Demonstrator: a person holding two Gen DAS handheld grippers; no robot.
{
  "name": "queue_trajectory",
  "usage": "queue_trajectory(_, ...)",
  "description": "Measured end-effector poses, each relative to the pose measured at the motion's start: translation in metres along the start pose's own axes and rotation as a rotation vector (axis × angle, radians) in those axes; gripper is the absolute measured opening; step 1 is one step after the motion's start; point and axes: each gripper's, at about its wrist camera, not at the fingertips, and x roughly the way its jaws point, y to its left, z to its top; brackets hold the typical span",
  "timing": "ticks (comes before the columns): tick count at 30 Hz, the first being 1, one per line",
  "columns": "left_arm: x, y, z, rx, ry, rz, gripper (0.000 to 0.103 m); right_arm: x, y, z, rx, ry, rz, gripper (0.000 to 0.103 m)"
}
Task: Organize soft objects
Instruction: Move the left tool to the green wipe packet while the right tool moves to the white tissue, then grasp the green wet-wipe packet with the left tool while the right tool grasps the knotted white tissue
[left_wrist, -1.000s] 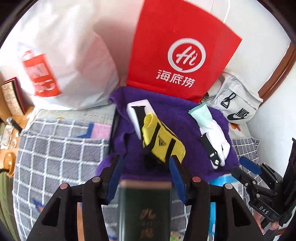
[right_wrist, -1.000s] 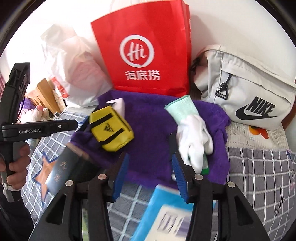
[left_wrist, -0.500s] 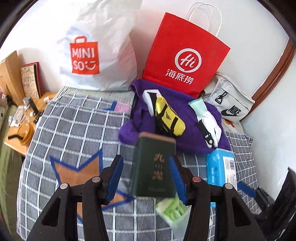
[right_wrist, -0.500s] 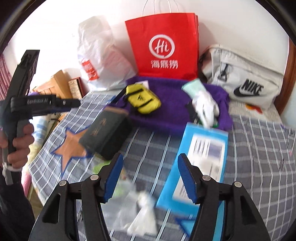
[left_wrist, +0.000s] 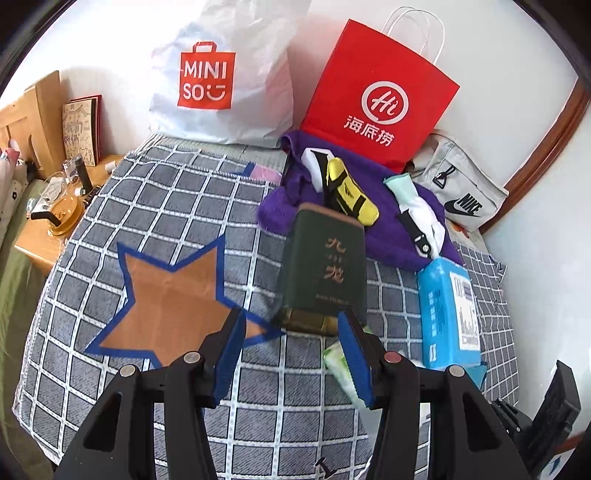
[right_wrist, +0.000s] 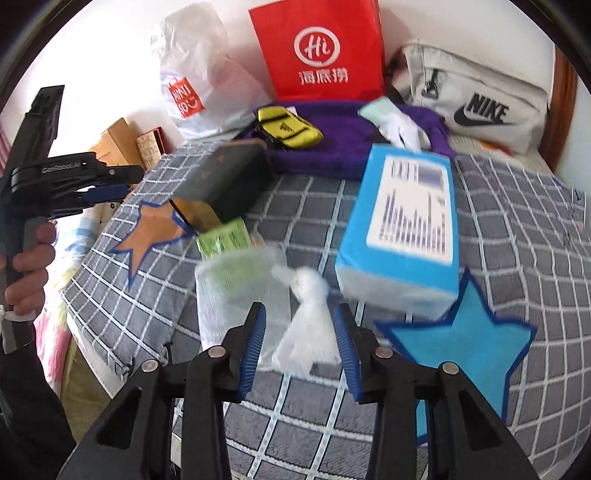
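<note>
Checked bedspread (right_wrist: 498, 229) | clear bag (right_wrist: 306, 332) between closing right claw (right_wrist: 299, 347)

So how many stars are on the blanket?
2. An orange star lies on the left side of the checked blanket, beside the dark green box. A blue star lies on the right, partly under the blue packet. More may be hidden.

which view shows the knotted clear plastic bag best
The right wrist view: the knotted clear plastic bag lies in the middle of the frame, its twisted white knot between the closing right gripper jaws, though blurred. The left wrist view shows only a green-and-clear sliver behind the left gripper.
</note>
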Motion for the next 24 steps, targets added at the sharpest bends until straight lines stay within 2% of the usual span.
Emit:
queue_trajectory(3, 0.001, 0.004, -0.007, 0.002, 0.006, -0.005, 0.05, 0.012, 0.0, -0.006, 0.006, 0.023, -0.015, 0.029)
queue_trajectory(8, 0.006, 0.017, -0.021, -0.018, 0.015, -0.002, 0.05, 0.033, -0.002, -0.009, 0.019, 0.033, -0.048, 0.029)
queue_trajectory(11, 0.013, 0.024, -0.029, -0.031, 0.034, 0.007, 0.05, 0.045, -0.004, -0.008, 0.047, 0.034, -0.037, 0.029)
queue_trajectory(14, 0.021, 0.027, -0.037, -0.046, 0.065, -0.003, 0.05, 0.06, -0.003, -0.006, 0.046, 0.042, -0.07, 0.03)
queue_trajectory(18, 0.03, 0.024, -0.043, -0.061, 0.079, -0.029, 0.05, 0.061, 0.004, -0.006, 0.007, 0.003, -0.131, 0.01)
queue_trajectory(24, 0.049, 0.0, -0.054, -0.018, 0.115, -0.05, 0.05, 0.042, -0.015, -0.022, 0.045, -0.005, -0.097, 0.008)
